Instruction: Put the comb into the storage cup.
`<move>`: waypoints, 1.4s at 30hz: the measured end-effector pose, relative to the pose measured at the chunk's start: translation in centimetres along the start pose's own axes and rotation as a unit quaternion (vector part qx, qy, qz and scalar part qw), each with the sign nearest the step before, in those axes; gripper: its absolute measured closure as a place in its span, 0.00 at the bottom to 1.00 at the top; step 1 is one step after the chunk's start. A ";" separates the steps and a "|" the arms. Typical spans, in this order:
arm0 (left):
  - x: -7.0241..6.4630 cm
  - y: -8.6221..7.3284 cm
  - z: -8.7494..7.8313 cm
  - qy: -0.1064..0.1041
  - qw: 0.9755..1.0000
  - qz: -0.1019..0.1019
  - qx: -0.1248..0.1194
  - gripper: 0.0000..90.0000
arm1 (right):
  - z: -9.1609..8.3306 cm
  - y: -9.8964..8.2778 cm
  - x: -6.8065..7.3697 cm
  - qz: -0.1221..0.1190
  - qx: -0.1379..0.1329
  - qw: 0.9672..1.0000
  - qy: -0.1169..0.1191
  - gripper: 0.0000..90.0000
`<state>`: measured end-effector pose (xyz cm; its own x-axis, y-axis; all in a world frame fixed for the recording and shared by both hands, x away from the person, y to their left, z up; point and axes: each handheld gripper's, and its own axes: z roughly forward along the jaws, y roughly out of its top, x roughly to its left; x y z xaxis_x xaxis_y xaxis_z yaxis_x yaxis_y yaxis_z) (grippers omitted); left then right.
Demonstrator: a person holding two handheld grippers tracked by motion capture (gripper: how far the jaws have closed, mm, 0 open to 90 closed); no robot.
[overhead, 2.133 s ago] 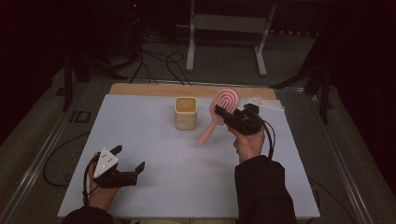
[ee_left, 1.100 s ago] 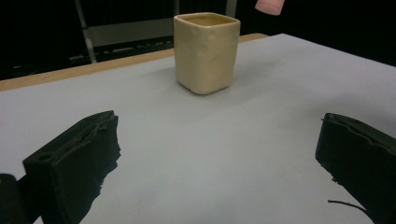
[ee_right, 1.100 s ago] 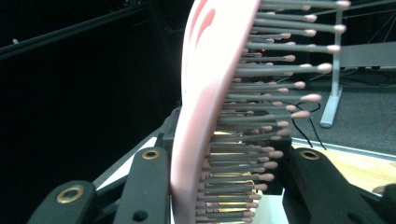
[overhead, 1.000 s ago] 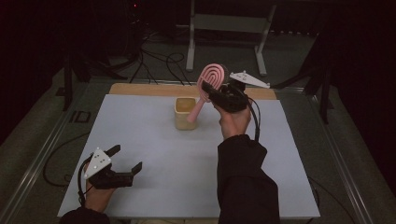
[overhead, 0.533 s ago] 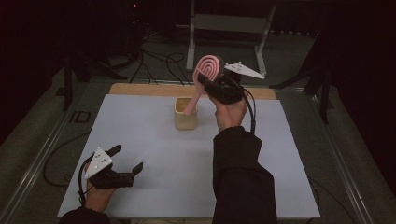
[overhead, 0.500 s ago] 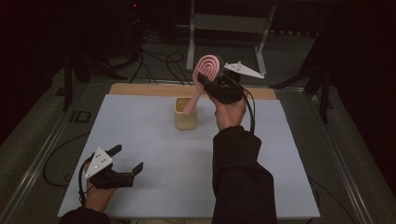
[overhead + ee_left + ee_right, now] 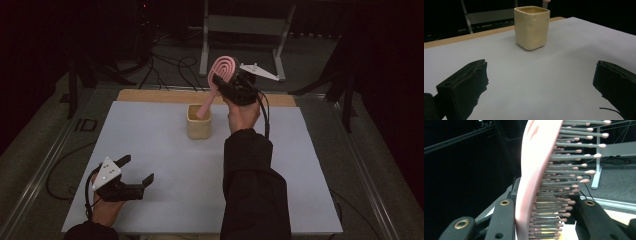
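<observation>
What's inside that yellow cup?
The pink hairbrush's handle tip dips into the cup, held by the right gripper. The cup's bottom is hidden by its walls.

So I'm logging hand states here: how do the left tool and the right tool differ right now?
The left tool sits low by the near edge of the table, while the right tool is raised above the cup. The left tool's jaws stand wide apart with nothing between them; the right tool is clamped on the pink hairbrush, whose handle points down into the cup. Both are black, hand-held and carry a grey plate.
</observation>
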<state>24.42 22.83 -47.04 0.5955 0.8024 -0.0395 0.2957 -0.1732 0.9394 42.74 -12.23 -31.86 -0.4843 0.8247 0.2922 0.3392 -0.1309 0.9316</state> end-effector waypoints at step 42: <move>0.4 0.2 -0.2 0.009 1.000 -0.002 -0.002 0.00 | 2.2 -0.4 -0.6 0.018 -0.005 1.000 -0.025 0.71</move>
<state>24.56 23.22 -46.81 0.5808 0.8132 -0.0371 0.2950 -0.1678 0.9406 44.62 -11.44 -32.90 -0.4307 0.8457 0.3151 0.3471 -0.1671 0.9228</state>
